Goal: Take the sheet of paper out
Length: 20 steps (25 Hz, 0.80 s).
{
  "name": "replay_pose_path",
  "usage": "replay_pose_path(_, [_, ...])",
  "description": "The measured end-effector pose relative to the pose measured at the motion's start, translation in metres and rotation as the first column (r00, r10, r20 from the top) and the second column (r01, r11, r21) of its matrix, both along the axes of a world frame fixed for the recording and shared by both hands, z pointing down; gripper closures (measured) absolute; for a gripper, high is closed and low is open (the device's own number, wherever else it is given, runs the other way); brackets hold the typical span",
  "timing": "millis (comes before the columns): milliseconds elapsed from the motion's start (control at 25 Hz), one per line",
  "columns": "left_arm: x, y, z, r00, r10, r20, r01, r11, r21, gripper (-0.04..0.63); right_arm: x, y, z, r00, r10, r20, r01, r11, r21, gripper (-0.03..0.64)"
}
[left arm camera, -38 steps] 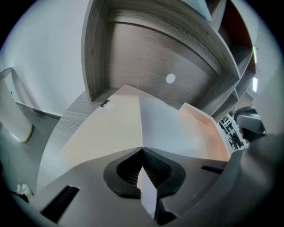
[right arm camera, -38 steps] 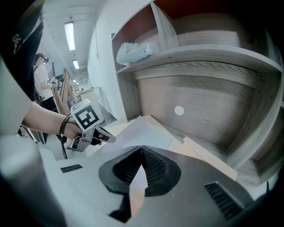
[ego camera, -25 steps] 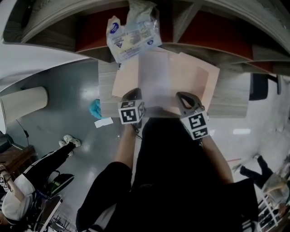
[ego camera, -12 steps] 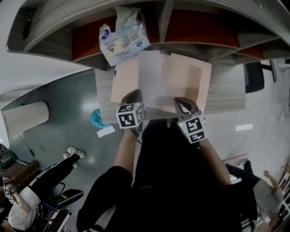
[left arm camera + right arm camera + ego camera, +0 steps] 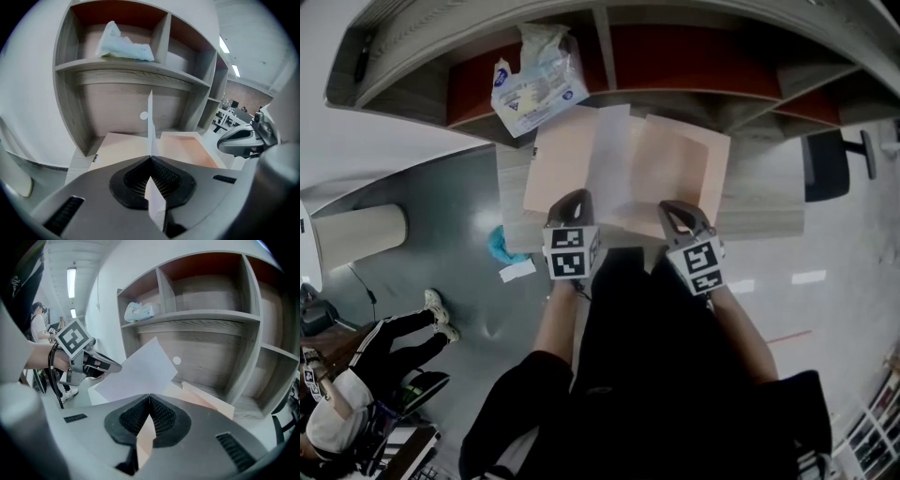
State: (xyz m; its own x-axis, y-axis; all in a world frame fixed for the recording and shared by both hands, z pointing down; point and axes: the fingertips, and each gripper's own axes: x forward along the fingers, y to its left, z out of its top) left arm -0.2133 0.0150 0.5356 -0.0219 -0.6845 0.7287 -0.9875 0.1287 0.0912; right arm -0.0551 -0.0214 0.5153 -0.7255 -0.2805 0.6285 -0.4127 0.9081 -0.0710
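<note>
Both claws are clamped shut. The left gripper point(image 5: 151, 158) pinches the near edge of the sheet of paper point(image 5: 136, 370). Beside it, the right gripper point(image 5: 149, 398) pins the near edge of the peach folder point(image 5: 680, 173). A second ago the sheet lay flat in the folder; now it stands on edge ahead of the left jaws, peeled up. We judge removal under way, not finished. Count: two grippers, one sheet, one folder, and farther off, above both, one plastic packet point(image 5: 534, 80) on the shelf point(image 5: 694, 56).
</note>
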Motion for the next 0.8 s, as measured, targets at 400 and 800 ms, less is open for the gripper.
replay_pose_path(400, [0.013, 0.015, -0.046, 0.995, -0.046, 0.088, 0.043, 0.999, 0.028, 0.551, -0.006, -0.014, 0.027, 0.989, -0.043, 0.141, 0.060, 0.991, -0.116, 0.598])
replay_pose_path(800, [0.022, 0.017, -0.095, 0.993, -0.028, 0.116, 0.021, 0.998, 0.064, 0.551, -0.027, -0.030, 0.035, 0.946, 0.019, 0.324, 0.082, 0.951, -0.297, 0.597])
